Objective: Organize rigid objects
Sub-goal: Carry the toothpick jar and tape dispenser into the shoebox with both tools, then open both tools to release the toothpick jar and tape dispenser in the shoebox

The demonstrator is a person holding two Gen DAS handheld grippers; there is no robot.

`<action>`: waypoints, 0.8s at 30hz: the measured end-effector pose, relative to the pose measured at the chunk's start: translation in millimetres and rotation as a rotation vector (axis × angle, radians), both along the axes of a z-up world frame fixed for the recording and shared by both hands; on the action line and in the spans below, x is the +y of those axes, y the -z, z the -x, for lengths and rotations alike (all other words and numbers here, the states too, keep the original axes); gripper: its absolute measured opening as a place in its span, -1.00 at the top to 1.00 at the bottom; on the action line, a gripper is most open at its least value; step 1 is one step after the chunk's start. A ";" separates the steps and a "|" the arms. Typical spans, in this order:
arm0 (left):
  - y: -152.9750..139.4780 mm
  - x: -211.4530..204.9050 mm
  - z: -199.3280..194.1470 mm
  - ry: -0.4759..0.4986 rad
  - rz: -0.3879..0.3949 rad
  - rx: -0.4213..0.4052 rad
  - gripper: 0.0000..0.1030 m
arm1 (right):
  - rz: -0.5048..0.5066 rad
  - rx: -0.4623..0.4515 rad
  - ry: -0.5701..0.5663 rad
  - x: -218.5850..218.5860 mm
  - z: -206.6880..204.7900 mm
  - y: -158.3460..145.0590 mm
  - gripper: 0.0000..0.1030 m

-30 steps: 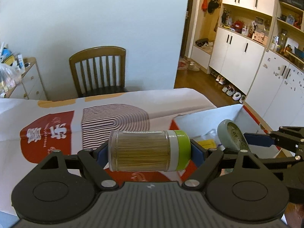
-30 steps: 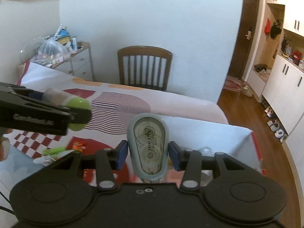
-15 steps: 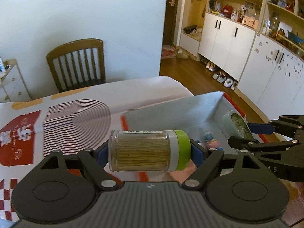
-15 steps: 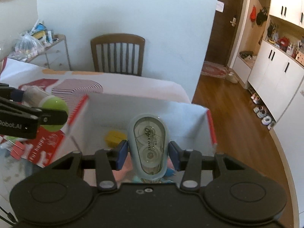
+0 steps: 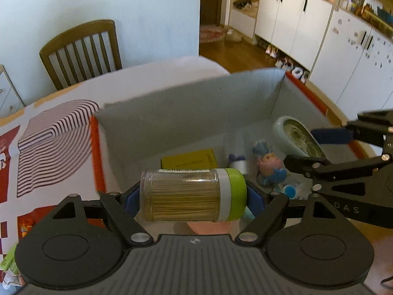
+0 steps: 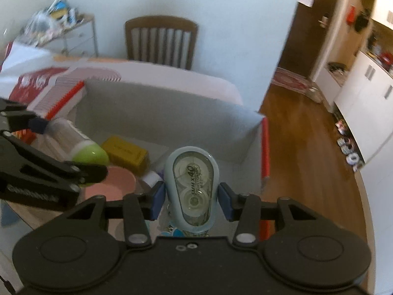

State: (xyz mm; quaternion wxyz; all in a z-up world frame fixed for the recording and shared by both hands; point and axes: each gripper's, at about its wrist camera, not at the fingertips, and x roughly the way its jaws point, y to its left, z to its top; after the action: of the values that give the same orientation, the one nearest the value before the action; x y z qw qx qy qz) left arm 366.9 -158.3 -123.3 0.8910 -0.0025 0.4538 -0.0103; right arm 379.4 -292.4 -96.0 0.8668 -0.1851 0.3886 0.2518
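My left gripper is shut on a clear toothpick jar with a green lid, held sideways over the open box. My right gripper is shut on a pale blue correction tape dispenser, held upright over the same box. The right gripper and tape show at the right of the left wrist view. The left gripper and jar show at the left of the right wrist view. Both hang above the box's inside.
The box holds a yellow pack, a pink and blue toy figure, a pink dish and small items. It has orange rims. A patterned tablecloth covers the table. A wooden chair stands behind it.
Both grippers have moved forward and right from above the tablecloth to above the open box, and lower, each keeping its object. The box's contents have come into view.
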 end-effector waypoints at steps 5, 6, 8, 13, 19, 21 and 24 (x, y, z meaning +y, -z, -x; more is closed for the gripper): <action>13.2 -5.8 -7.7 -0.008 -0.020 0.034 -0.62 | 0.047 0.017 -0.042 4.6 -7.6 15.2 0.11; 14.6 -6.3 -9.0 -0.010 -0.023 0.042 -0.62 | 0.054 0.021 -0.050 5.1 -7.9 17.5 0.11; 16.5 -5.9 -11.0 -0.010 -0.021 0.059 -0.62 | 0.072 0.024 -0.066 4.4 -9.3 20.0 0.11; 21.8 -13.1 -24.1 -0.010 -0.064 0.139 -0.62 | 0.128 0.021 -0.112 13.7 -8.5 26.3 0.11; 25.0 -15.9 -27.2 0.006 -0.110 0.201 -0.62 | 0.164 0.037 -0.127 15.5 -11.2 33.1 0.11; 26.5 -17.9 -30.6 0.013 -0.131 0.225 -0.62 | 0.173 0.040 -0.132 17.5 -11.6 33.4 0.11; 27.4 -17.2 -29.8 0.022 -0.139 0.244 -0.62 | 0.183 0.040 -0.139 18.9 -12.9 33.9 0.10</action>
State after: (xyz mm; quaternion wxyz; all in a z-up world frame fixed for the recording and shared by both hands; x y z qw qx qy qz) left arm 396.7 -175.5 -150.6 0.8272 0.0629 0.5582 0.0117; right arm 392.3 -273.4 -129.8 0.8188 -0.2849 0.4134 0.2785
